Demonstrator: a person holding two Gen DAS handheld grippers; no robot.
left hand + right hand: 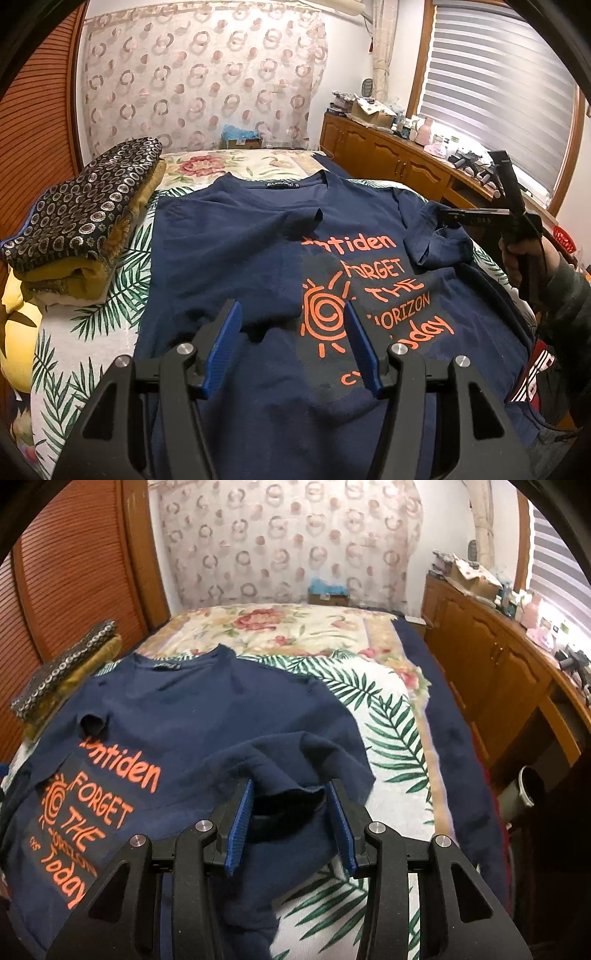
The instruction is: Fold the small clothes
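A navy T-shirt (pixel 236 258) with orange print lies face up on the bed, collar away from me. Its left side and sleeve are folded in over the chest. My left gripper (pixel 291 314) is open and empty, just above the shirt's middle near the sun print. My right gripper (pixel 291 794) is open, its jaws either side of the bunched right sleeve (pixel 288 760), which lies folded onto the shirt (pixel 207 716). In the left wrist view the right gripper (pixel 448 216) sits at the sleeve (pixel 436 240).
A stack of folded fabrics (pixel 81 221) sits left of the shirt. The bed has a palm-leaf sheet (pixel 391 731) and a floral blanket (pixel 288 627). A wooden cabinet (pixel 491 664) with clutter runs along the right. A dark blue cloth (pixel 454 731) lies along the bed's right edge.
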